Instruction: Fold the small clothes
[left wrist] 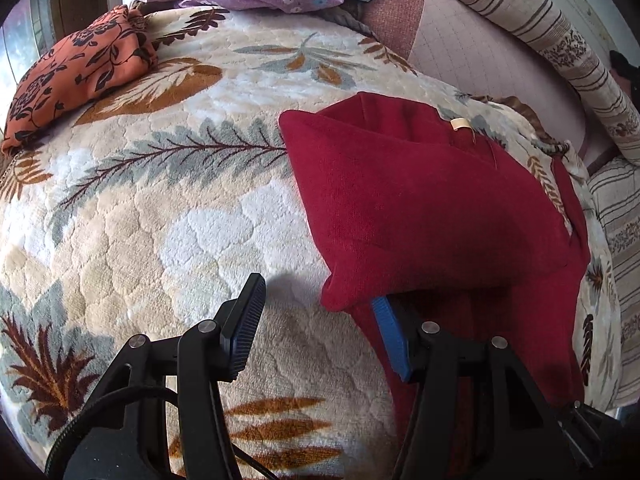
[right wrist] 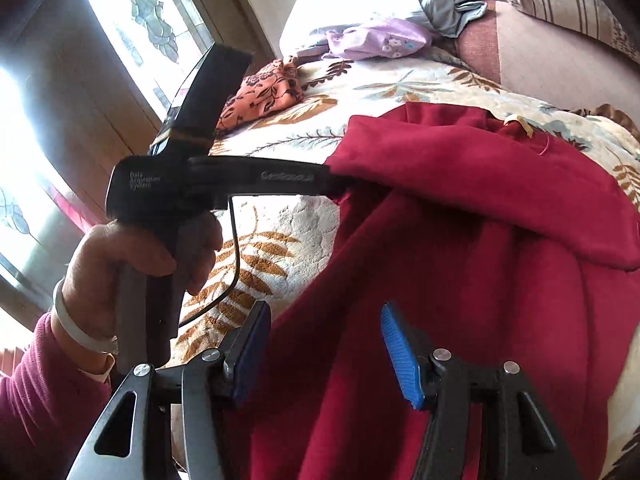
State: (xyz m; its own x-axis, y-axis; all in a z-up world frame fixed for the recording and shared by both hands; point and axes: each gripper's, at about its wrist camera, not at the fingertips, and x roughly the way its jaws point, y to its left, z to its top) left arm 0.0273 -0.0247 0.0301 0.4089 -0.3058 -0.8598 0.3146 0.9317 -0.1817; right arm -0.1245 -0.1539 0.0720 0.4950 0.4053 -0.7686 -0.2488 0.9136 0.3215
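Mid-fold on the dark red knitted garment (left wrist: 432,200).
Both your left gripper (left wrist: 320,328) and right gripper (right wrist: 326,352) stand spread, pinching nothing; next, grip the fold edge at 12 o'clock.

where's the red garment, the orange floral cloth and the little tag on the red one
red garment (left wrist: 420,208): left wrist view, middle of its folded top layer
orange floral cloth (left wrist: 76,76): left wrist view, its centre
tag (left wrist: 460,123): left wrist view, the pale label itself

Home bedroom: leaf-patterned blanket (left wrist: 160,208), striped bolster (left wrist: 560,52), window (right wrist: 132,36).
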